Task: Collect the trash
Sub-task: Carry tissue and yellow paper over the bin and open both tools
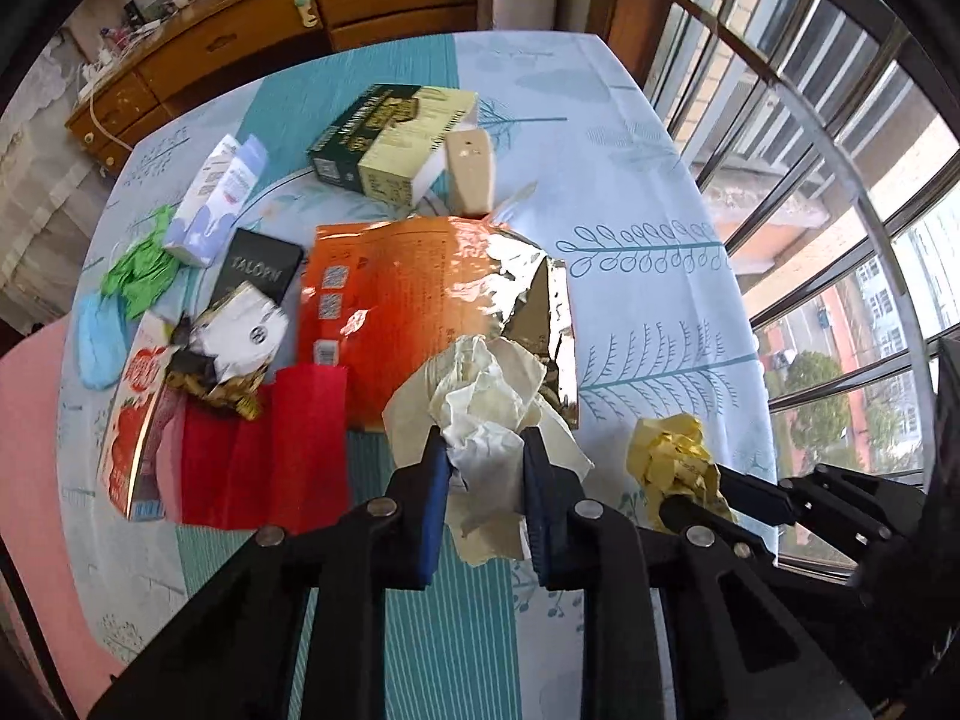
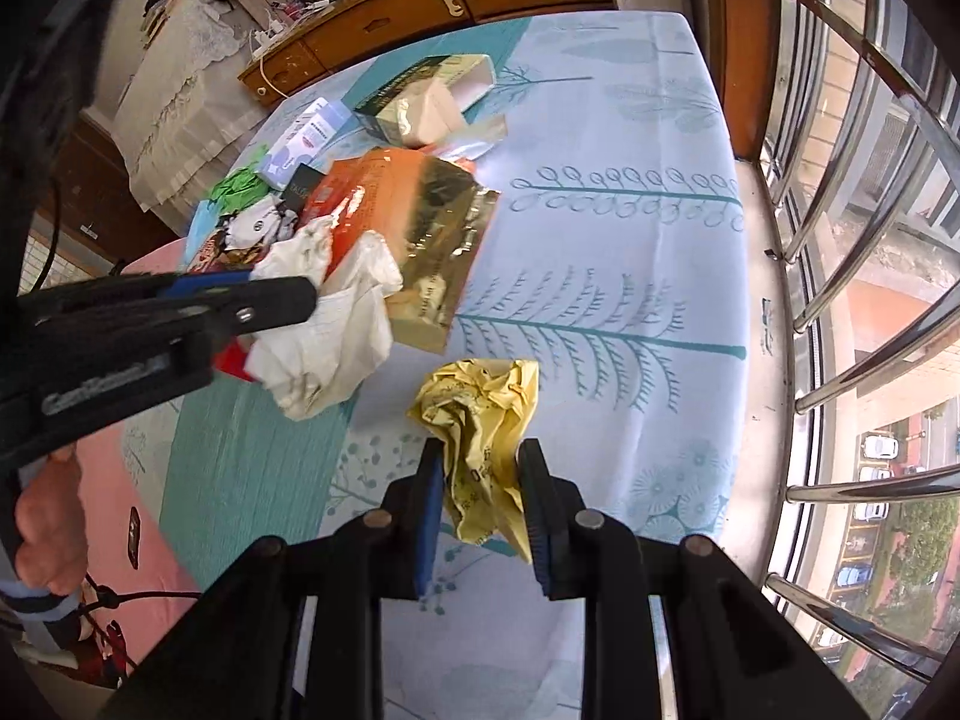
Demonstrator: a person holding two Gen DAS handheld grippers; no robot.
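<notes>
1. Your left tongs (image 1: 485, 450) gripped the white tissue (image 1: 480, 396); your right tongs (image 2: 480, 468) gripped the yellow wad (image 2: 480, 408), both above the tabletop (image 2: 630, 276).
2. Boxes and wrappers remained uncollected; no bin showed.

Daylight pours in from the barred window (image 1: 840, 192) on my right, so both views are bright. The pale tablecloth (image 2: 630, 138) washes out near the far edge, almost white. Glare flashes off the foil lining of the orange bag (image 1: 516, 276), blowing out its creases. Shadows are soft, just a faint one under the crumpled yellow paper (image 2: 480, 420). The fisheye bends the window bars into curves and darkens the corners. The dresser (image 1: 258, 30) at the back looks soft, maybe motion blur, I can't tell.
</notes>
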